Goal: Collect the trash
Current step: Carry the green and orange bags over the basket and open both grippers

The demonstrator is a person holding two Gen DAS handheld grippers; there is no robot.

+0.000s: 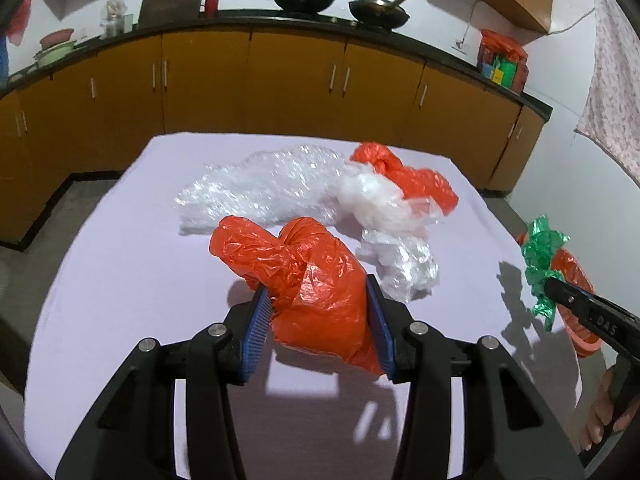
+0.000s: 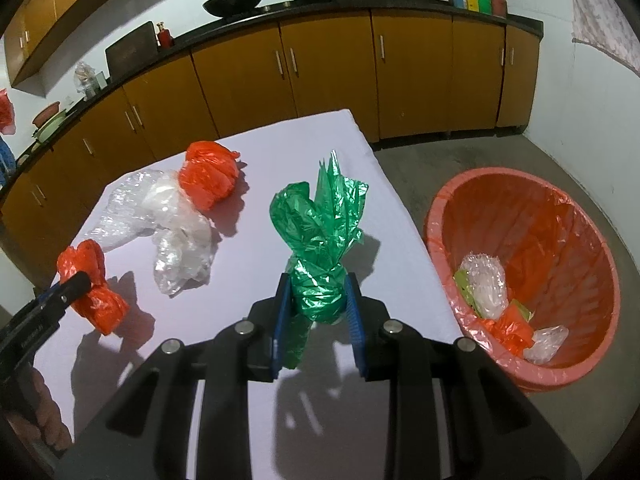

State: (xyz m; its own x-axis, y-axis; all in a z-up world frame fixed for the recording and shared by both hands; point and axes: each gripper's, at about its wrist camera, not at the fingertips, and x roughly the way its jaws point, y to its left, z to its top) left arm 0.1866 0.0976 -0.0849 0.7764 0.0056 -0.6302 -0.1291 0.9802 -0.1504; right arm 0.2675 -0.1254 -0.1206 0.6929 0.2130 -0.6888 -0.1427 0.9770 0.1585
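Left tongs (image 1: 318,310) sit low centre in the left wrist view, blue ribbed pads clamped on either side of a knotted, crumpled orange plastic bag (image 1: 308,280). The bag's bulk lies between the pads, its knotted end pointing toward upper left of the frame; whether it is clear of the white tabletop (image 1: 120,280) I cannot tell.

Right tongs (image 2: 318,308) occupy lower centre of the right wrist view, pads closed around the twisted lower part of a crinkled green plastic bag (image 2: 316,236). The bag stands upright, its frayed top fanning upward above the pads, over the tabletop's right portion.

Still on the tabletop, mid-frame in the left view: a long sheet of clear bubble wrap (image 1: 260,188), a second orange plastic bag (image 1: 404,176) at its right end, and a wad of clear crumpled plastic film (image 1: 396,256) just beside the held orange bag — all three bunched close together, touching or overlapping.

Right side of the right wrist view: a round pinkish-red waste bin lined with orange plastic (image 2: 520,208) stands on the grey floor beside the tabletop edge. Inside it lie scraps — clear film, an orange piece, something yellow-green.

Background, top of both frames: brown cabinets under a dark counter, two black woks (image 1: 340,4) on it.
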